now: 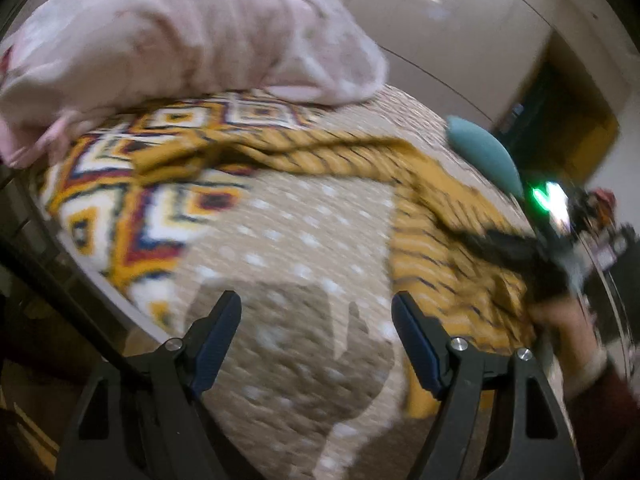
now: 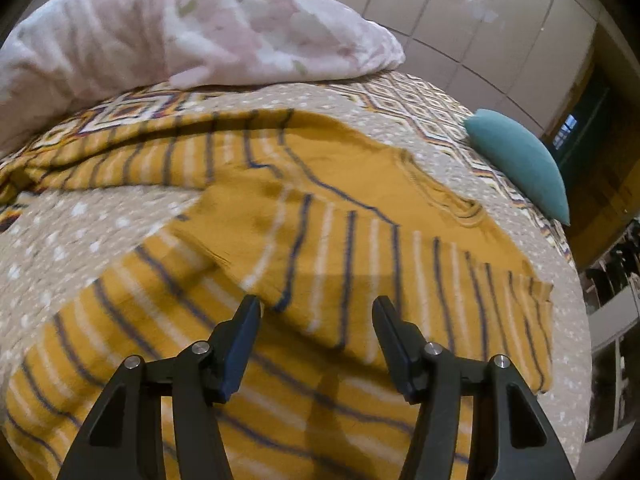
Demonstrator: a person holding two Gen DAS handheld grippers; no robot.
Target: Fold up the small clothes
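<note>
The yellow striped shirt (image 2: 340, 216) lies flat on the dotted bed cover (image 2: 80, 232). It looks soft and floppy, so grab an edge, not the middle. The right gripper (image 2: 316, 312) hangs over its hem, jaws apart. The left gripper (image 1: 316, 312), also apart, has the shirt at 2 o'clock.

No text, label, brand, number or sign can be read in either view. The patterns on the fabrics are only stripes, diamonds and dots, and the small things at the right edge of the left wrist view are too blurred to show any writing.
</note>
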